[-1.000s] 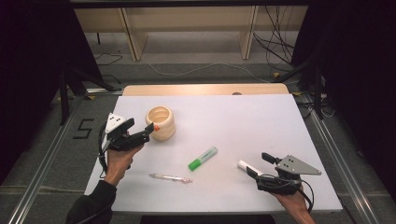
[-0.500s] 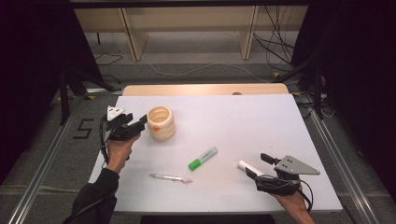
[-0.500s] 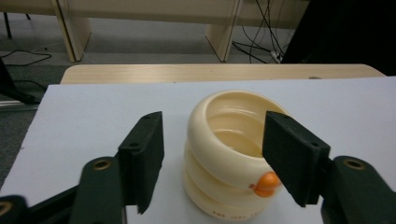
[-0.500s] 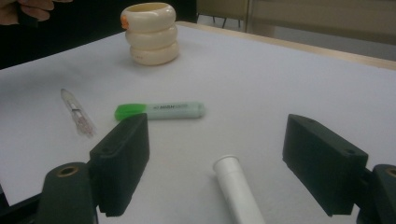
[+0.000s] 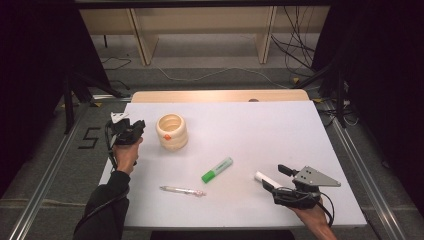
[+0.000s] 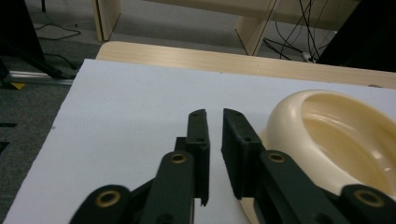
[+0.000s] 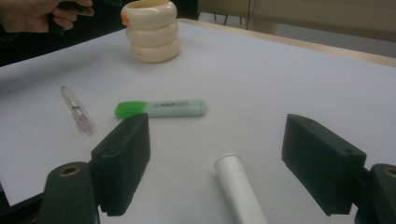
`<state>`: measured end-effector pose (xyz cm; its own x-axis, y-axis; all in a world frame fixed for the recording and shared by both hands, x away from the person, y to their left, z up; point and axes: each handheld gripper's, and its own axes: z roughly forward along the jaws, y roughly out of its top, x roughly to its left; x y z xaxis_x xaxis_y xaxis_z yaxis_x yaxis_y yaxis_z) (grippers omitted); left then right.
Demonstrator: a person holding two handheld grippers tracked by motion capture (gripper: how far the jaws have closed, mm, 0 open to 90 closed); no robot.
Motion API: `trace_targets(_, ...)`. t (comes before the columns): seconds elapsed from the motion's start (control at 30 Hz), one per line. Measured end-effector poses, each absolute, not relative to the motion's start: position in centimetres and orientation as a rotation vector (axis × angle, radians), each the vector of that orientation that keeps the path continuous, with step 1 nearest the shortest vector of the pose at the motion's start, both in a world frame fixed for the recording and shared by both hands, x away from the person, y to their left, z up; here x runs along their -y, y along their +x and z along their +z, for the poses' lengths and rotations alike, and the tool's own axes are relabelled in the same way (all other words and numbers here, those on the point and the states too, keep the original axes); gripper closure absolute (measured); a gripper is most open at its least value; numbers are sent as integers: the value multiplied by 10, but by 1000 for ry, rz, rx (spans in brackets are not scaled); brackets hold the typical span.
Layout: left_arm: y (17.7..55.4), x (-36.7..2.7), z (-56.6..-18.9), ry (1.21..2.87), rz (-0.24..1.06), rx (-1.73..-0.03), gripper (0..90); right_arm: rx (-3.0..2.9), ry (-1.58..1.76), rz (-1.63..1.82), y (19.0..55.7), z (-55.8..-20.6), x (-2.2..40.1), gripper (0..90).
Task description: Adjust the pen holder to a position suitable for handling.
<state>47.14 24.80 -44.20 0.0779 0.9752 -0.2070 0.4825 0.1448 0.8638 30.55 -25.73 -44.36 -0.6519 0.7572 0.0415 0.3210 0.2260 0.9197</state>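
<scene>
Left tongs (image 5: 131, 129) stand just left of the cream ringed cup (image 5: 172, 131) at the far left of the white counter (image 5: 260, 130), jaws just closed to a thin slit with nothing between them — the left gripper view shows the cup's rim beside the right jaw. Right tongs (image 5: 272, 179) rest wide open astride a white tube (image 5: 264, 179), pads not pressing on it. Between both lie a green highlighter (image 5: 217, 169) and a clear pen (image 5: 182, 190) — the right gripper view reveals the cup's orange mark.
</scene>
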Motion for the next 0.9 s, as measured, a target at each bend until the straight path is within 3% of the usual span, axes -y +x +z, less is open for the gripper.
trace_targets(0.13, 474, -247, -456, 1462, 660, -1551, 890, -2092, 998, 1410, 305, -443, 257, 248)
trace_targets(0.9, 484, -231, -477, 1583, 563, -1558, 892, -2110, 972, 1417, 305, -443, 256, 251)
